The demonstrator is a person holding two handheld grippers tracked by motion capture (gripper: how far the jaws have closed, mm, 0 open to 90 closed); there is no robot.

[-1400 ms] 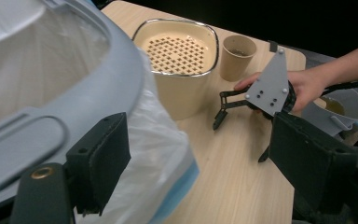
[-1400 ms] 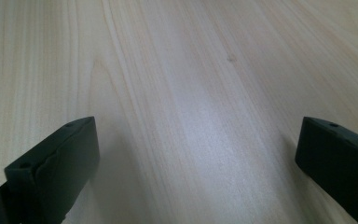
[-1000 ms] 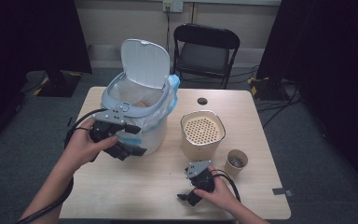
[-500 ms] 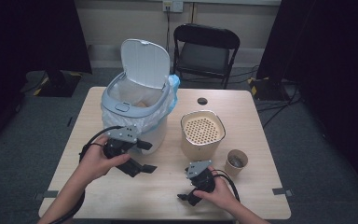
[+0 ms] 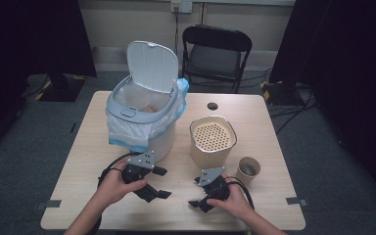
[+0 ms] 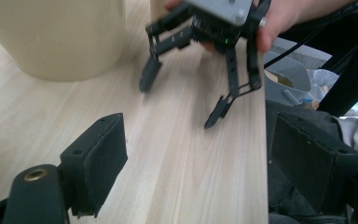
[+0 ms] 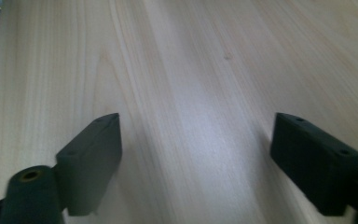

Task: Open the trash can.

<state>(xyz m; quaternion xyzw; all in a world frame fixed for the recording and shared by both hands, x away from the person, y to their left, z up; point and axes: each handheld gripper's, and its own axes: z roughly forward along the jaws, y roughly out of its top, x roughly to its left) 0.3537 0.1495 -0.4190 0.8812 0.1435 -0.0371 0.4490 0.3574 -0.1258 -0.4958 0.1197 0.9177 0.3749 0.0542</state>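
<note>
While both grippers were held low near the table's [image 5: 269, 122] front edge, the left gripper [image 5: 160, 182] was seen w/ jaws spread wide, nothing between them, just in front of the white bin [image 5: 144, 122], whose lid was up. The right gripper [image 5: 195, 192] was likewise spread and empty over bare wood, in front of the cream perforated-top container [image 5: 213, 141], w/ a small paper cup [image 5: 247, 170] beside that hand.
</note>
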